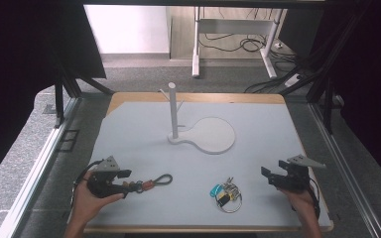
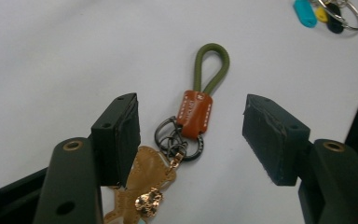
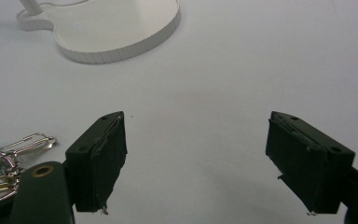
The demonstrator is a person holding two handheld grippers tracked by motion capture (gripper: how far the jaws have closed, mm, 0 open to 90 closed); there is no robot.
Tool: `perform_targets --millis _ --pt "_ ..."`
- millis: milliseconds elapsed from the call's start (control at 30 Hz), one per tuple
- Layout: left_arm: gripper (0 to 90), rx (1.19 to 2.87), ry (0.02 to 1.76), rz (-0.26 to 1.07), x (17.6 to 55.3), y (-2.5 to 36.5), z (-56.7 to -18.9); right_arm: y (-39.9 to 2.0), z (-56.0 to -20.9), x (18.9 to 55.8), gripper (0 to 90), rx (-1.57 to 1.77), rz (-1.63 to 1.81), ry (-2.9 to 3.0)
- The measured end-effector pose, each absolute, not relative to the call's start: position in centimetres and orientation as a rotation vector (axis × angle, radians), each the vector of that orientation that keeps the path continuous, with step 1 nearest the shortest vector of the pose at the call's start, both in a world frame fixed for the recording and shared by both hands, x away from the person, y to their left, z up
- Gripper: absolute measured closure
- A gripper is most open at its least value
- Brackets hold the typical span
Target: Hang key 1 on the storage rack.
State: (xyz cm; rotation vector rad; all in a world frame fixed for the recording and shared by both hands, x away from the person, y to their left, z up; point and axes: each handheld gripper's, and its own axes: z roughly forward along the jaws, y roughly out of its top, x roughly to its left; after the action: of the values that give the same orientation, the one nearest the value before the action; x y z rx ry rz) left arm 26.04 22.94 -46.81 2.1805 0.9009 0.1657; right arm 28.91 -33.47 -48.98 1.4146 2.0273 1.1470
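Keychain (image 2: 186, 135) first: it lies flat on the white table (image 1: 144, 139), right in front of the left claw (image 2: 191, 137). It has a green cord loop at the far end, an orange leather band in the middle, dark metal rings below that, and a tan leather charm at the near end. Its long line runs straight away from the claw, almost the same way the claw points. The two black jaws stand wide apart, one on each side of the rings and band, and they are not squeezing anything. The charm end sits close by one jaw and looks partly tucked under it.

In the high view the left claw (image 1: 125, 179) is just beside the keychain (image 1: 151, 183), so this hand is the near one. The right claw (image 1: 268, 176) is well apart from it, on the other side of a bunch of keys (image 1: 225, 193). Its jaws are wide apart too, with bare table between them.

Farther back stands a white stand (image 1: 198, 131) with a post. To grab the keychain, I think the left jaws only need to drop a little and close across the band.
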Motion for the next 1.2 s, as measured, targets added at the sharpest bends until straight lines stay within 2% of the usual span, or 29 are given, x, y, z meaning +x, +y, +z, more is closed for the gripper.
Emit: perform_targets --millis 367,467,600,867,1200 --pt "37.3 2.175 0.922 0.163 26.8 23.0 -46.6 -35.1 -49.3 29.0 24.5 1.433 1.131 2.020" --pt "37.1 2.225 0.939 0.153 26.9 22.9 -45.8 -35.4 -49.3 28.8 24.8 1.430 1.122 2.016" --pt "35.6 2.264 0.884 0.147 27.1 22.4 -44.1 -35.9 -48.9 28.8 25.5 1.437 1.128 1.988" --pt "35.3 2.319 0.791 0.105 27.7 21.3 -43.0 -35.6 -48.9 28.3 26.9 1.421 1.104 2.000" --pt "38.4 2.372 0.774 0.078 27.8 20.9 -42.1 -35.0 -48.7 28.2 27.3 1.400 1.085 2.022"
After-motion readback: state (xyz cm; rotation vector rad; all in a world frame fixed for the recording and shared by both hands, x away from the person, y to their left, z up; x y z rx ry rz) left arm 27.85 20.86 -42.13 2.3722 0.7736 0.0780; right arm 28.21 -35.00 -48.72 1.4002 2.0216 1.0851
